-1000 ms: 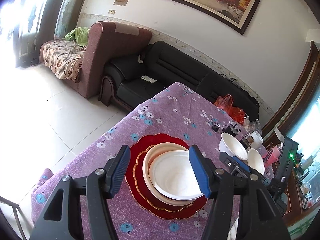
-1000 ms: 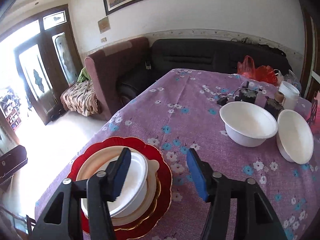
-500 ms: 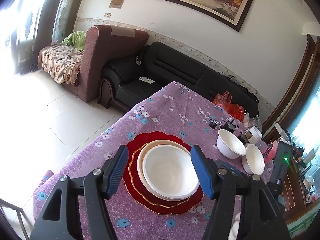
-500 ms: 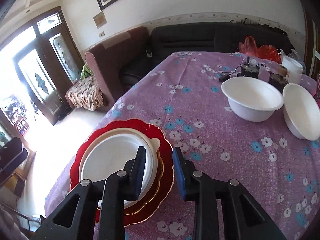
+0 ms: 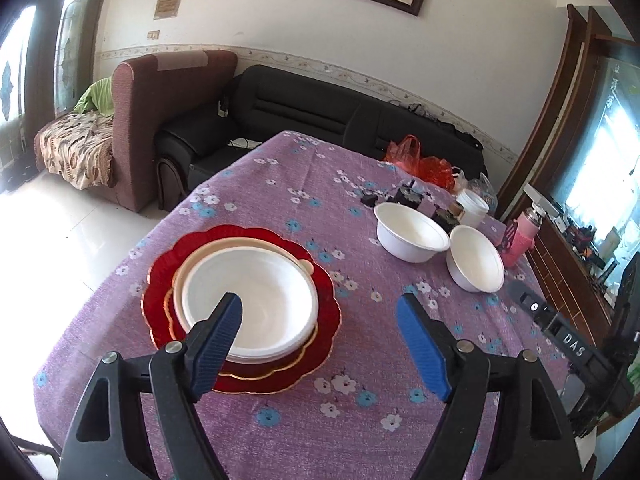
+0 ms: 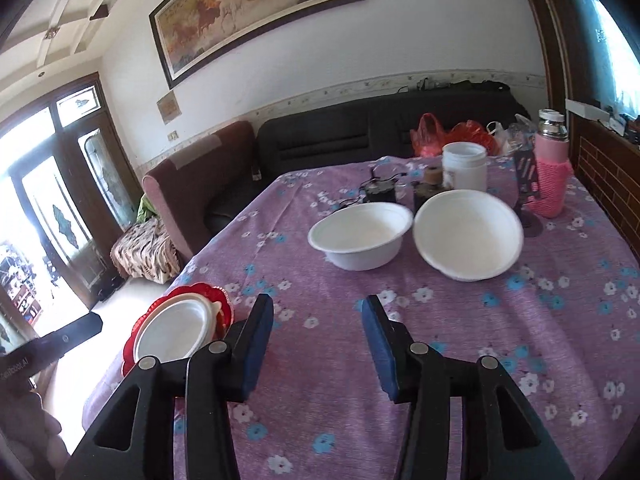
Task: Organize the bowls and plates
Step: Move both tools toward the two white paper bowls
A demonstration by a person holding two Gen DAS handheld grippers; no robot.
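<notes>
A white plate (image 5: 256, 300) lies on a cream plate (image 5: 188, 268) on a red scalloped plate (image 5: 168, 264) at the table's near left; the stack also shows in the right wrist view (image 6: 172, 332). Two white bowls, one upright (image 5: 412, 232) (image 6: 360, 236) and one tilted (image 5: 476, 258) (image 6: 468, 236), stand at the far right. My left gripper (image 5: 320, 320) is open and empty, above the stack's right edge. My right gripper (image 6: 318, 322) is open and empty, above bare cloth short of the bowls.
A purple flowered cloth (image 5: 280, 184) covers the table. Behind the bowls stand a white jar (image 6: 464, 166), small dark items (image 6: 380, 190), a pink bottle (image 6: 550, 172) and red bags (image 6: 444, 132). A black sofa (image 5: 304, 112) lies beyond the far edge.
My right gripper closed partway, then opened again, and swung right from the plate stack toward the bowls. My left gripper drew back and turned right, still open.
</notes>
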